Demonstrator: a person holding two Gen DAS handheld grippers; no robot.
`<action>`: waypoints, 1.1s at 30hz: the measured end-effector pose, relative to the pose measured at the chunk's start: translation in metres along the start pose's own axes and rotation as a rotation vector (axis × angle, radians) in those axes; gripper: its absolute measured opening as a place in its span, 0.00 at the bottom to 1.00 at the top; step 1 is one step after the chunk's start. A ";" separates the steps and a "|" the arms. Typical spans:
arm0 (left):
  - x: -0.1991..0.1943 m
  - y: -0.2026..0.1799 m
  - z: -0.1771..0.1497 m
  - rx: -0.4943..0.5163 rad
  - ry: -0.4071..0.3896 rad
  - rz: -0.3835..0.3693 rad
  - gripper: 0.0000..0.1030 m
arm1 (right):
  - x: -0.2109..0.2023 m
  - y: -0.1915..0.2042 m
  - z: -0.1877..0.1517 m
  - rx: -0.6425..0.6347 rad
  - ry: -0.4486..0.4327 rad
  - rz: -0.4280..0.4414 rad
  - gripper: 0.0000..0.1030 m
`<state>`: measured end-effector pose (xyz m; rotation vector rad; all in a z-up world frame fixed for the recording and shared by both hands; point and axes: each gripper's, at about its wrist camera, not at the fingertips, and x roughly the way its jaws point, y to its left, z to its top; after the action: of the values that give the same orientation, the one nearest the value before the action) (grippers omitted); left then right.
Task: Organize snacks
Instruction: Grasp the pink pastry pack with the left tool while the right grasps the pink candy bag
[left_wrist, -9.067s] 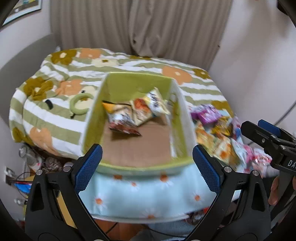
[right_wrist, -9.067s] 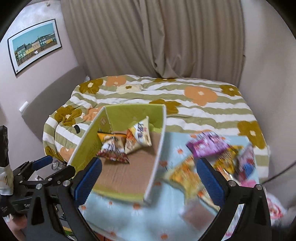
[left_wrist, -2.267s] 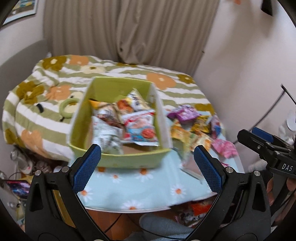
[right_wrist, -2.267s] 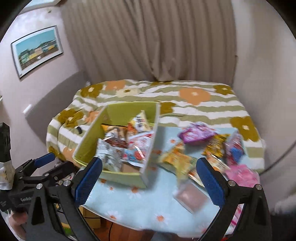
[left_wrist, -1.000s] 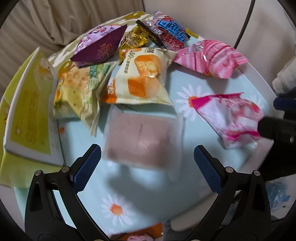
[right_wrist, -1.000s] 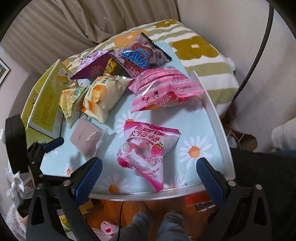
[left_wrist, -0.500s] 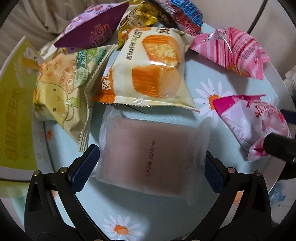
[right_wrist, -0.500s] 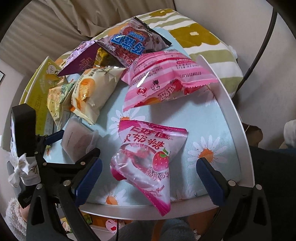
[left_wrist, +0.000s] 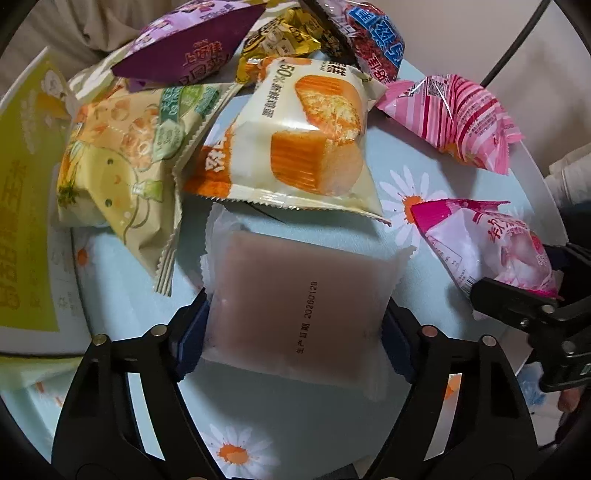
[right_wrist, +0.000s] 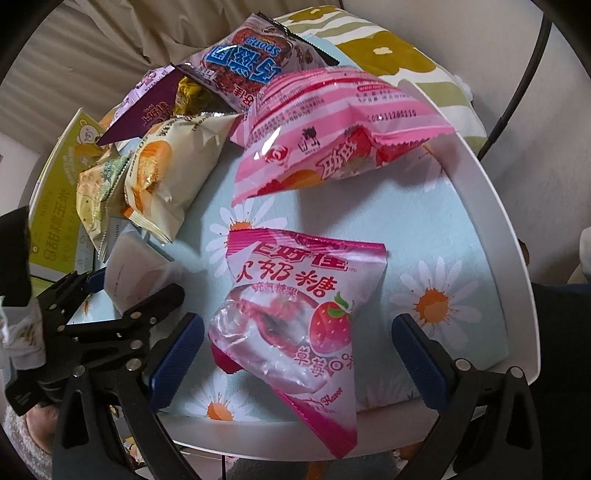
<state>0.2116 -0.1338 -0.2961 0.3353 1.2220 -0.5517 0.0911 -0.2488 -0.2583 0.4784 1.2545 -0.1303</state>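
Observation:
My left gripper has both blue pads against the sides of a clear packet with a mauve-brown filling, which lies on the daisy-print table. That packet also shows in the right wrist view. My right gripper is open around a pink strawberry candy bag, its pads apart from the bag. Further back lie a cream cake packet, a yellow snack bag and a pink striped bag.
The yellow-green box stands at the left. A purple bag, a gold packet and a dark bag with blue lettering lie at the back. The table's white rim curves along the right; a black cable hangs beyond.
My left gripper has closed in until its pads touch the mauve packet's sides. My right gripper has moved closer over the strawberry candy bag and stays open.

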 end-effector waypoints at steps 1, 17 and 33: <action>0.000 0.000 -0.001 -0.001 0.001 -0.001 0.74 | 0.001 0.001 0.000 -0.002 -0.002 -0.001 0.98; -0.027 0.019 -0.066 -0.073 0.000 0.014 0.73 | 0.005 0.034 -0.014 -0.156 -0.078 -0.088 0.55; -0.107 0.050 -0.092 -0.208 -0.121 0.014 0.73 | -0.048 0.067 -0.017 -0.236 -0.181 -0.015 0.42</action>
<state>0.1416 -0.0213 -0.2266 0.1325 1.1470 -0.4227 0.0841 -0.1898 -0.1993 0.2477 1.0801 -0.0358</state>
